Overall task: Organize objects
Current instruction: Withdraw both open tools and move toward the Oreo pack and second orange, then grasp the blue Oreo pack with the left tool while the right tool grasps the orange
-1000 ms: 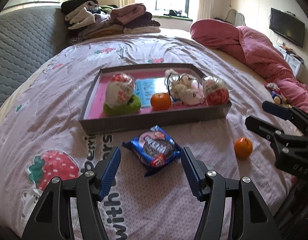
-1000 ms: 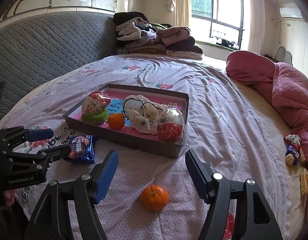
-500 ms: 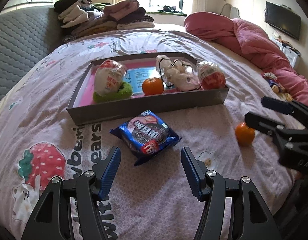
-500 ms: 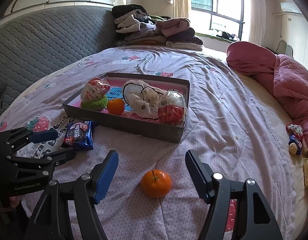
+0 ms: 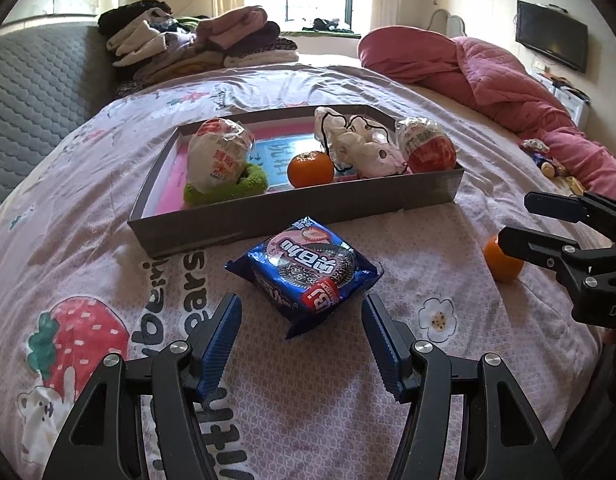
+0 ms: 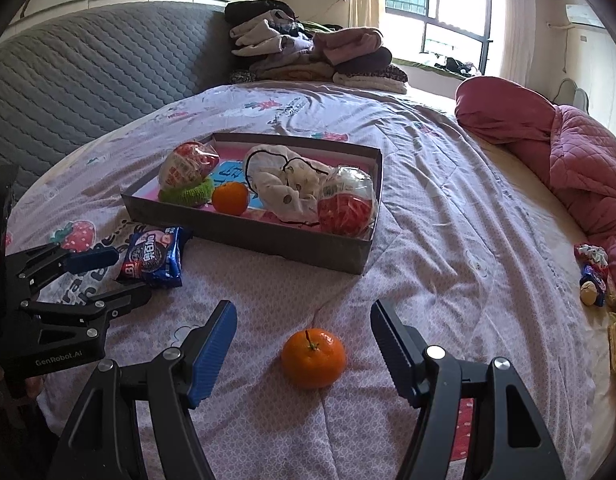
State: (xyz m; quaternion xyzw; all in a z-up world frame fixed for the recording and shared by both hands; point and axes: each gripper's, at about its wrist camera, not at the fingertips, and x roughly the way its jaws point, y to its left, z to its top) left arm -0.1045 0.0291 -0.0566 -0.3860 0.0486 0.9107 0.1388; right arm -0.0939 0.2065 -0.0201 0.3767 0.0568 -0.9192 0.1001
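I see a grey tray (image 5: 292, 220) on the bed. Just in front of it lies a blue cookie packet (image 5: 308, 270), ahead of my left gripper (image 5: 300, 344), jaws wide, empty. My right gripper (image 6: 302, 354), equally wide, frames a loose orange (image 6: 313, 358) nearer than the tray.

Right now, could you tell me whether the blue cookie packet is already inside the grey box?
No, the blue cookie packet lies on the bedsheet in front of the grey box, outside its near wall.
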